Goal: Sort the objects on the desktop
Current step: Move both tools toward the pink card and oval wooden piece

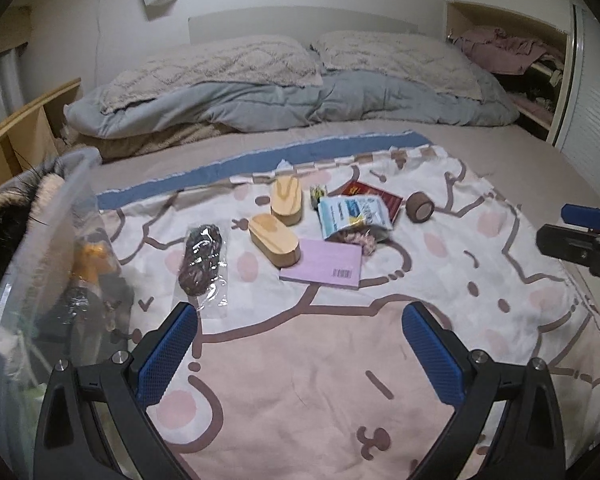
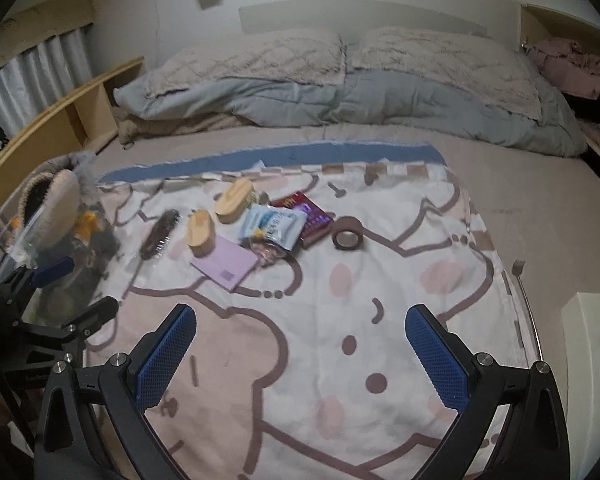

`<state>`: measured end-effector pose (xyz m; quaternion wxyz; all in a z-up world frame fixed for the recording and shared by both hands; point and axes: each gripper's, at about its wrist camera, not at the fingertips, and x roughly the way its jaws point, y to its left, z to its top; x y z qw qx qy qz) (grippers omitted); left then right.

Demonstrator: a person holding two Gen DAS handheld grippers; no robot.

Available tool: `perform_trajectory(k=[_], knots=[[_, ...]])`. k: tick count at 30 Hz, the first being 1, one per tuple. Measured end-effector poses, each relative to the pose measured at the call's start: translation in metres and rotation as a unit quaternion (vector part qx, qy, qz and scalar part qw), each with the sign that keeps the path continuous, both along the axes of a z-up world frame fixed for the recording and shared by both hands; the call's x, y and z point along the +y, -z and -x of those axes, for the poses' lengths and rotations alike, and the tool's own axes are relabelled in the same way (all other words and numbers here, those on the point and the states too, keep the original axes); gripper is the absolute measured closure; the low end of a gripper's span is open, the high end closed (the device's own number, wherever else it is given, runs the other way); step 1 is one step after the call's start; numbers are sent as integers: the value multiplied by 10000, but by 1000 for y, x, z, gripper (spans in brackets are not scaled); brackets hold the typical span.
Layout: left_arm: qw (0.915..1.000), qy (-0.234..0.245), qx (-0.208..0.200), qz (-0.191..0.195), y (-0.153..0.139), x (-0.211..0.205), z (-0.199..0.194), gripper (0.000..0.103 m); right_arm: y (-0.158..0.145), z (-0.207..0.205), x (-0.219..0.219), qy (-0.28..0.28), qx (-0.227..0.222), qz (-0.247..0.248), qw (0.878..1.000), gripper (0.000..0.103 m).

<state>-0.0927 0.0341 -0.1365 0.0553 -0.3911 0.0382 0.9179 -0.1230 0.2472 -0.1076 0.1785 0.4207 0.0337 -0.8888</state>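
Objects lie on a pink cartoon blanket [image 1: 300, 380] on a bed: two wooden oval blocks [image 1: 274, 234], [image 1: 286, 196], a purple notepad [image 1: 322, 264], a dark item in a clear bag [image 1: 200, 260], a blue-white packet [image 1: 352, 212], a red booklet [image 1: 374, 194] and a brown tape roll [image 1: 420, 206]. The same things show in the right wrist view, such as the tape roll [image 2: 347, 233] and notepad [image 2: 225, 263]. My left gripper [image 1: 300, 316] is open and empty above the blanket, next to a clear plastic bin [image 1: 32, 264]. My right gripper [image 2: 301, 316] is open and empty.
The bin at the left holds a hairbrush [image 2: 56, 200] and orange items [image 1: 92, 260]. Pillows and a grey duvet [image 1: 284, 100] lie at the bed's head. A long metal fork-like stick [image 2: 524, 300] and a white box [image 2: 592, 360] are at the right.
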Motion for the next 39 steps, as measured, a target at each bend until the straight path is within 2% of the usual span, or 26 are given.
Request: perform_trajectory(k=[5,10,15,17,18,20,23,24,26,29,32,39], knots=[[9997,-27,-205,122,25,-8,16,0,18,22,3,188,-213,-46,9996,0],[9990,-56,-436,-6,46,-18,30,0,40,43,-3,256,-429,-147,9986,0],[9982,-38,-591,-29,66,-25,40,0,69,63,-19,152,-904,84,9957,3],[9978,-36,-653,-77,74,-27,45,0,79,69,-29,125,-1038,33,9945,23],[9976,-37,-688,-106,77,-28,47,0,83,72,-34,87,-1070,4,9942,27],[9970,-36,-748,-180,83,-31,51,0,91,78,-44,-125,-1163,125,9931,49],[9967,33,-789,-188,91,-32,53,0,95,83,-57,-295,-1133,230,9929,73],[9964,55,-835,-152,95,-32,54,0,97,86,-64,-382,-1164,340,9919,77],[9942,73,-1065,-134,105,-32,58,0,100,93,-74,-444,-1214,448,9906,91],[9904,32,-1340,-330,121,-37,57,0,105,104,-91,-615,-1283,573,9882,97],[9921,152,-1221,-261,124,-36,52,0,109,114,-109,-800,-1288,580,9867,97],[9919,236,-1177,-407,127,-40,46,0,122,151,-146,-909,-1476,704,9823,98]])
